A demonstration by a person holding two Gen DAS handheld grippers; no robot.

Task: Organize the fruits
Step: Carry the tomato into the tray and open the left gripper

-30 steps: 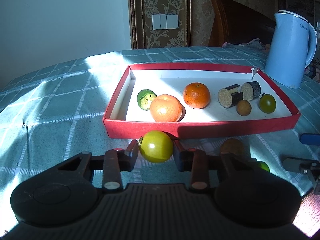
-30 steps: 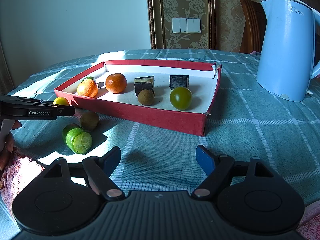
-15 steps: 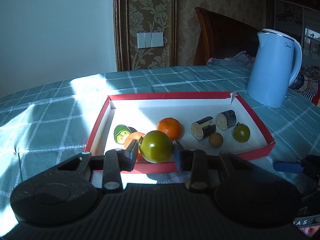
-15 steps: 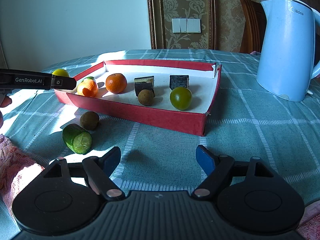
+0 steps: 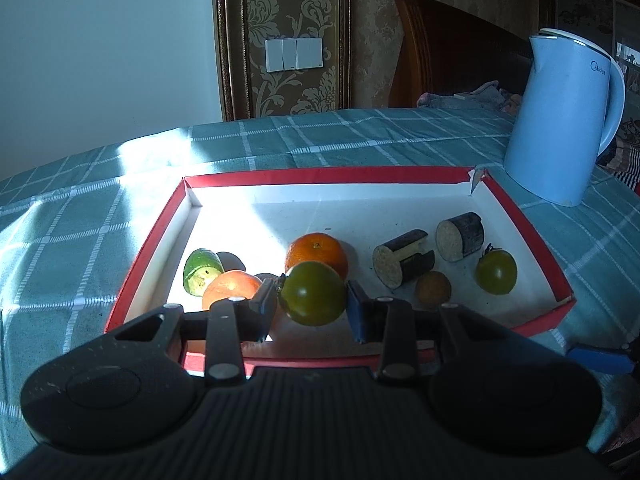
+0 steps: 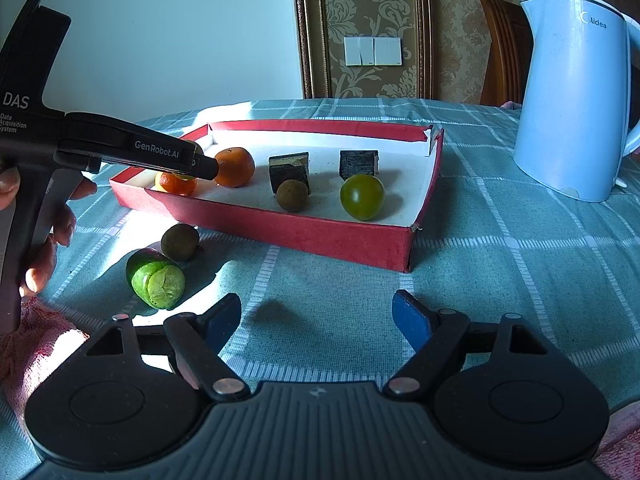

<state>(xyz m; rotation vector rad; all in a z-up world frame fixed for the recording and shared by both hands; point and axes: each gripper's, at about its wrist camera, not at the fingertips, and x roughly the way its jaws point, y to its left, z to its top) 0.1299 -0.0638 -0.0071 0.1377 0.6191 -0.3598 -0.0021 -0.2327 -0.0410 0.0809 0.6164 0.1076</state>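
Since a second ago the left gripper (image 5: 312, 300) has carried the round green tomato (image 5: 313, 294), clamped between its pads, from the checked tablecloth to above the shallow red cardboard tray (image 5: 524, 216), while the right gripper (image 6: 316, 318) hovers unclenched and empty over the cloth.

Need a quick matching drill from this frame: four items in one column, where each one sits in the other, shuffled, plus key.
Items:
1. green tomato with the left gripper
2. cut cucumber piece
3. blue kettle
4. brown round fruit by the dark blocks

Places:
A. on the tablecloth, beyond the far right corner of the red tray
B. inside the tray
C. between closed gripper fingers, above the tray's near edge
D. on the tablecloth, outside the tray's near wall

Pairs: 1-C, 2-D, 3-A, 4-B
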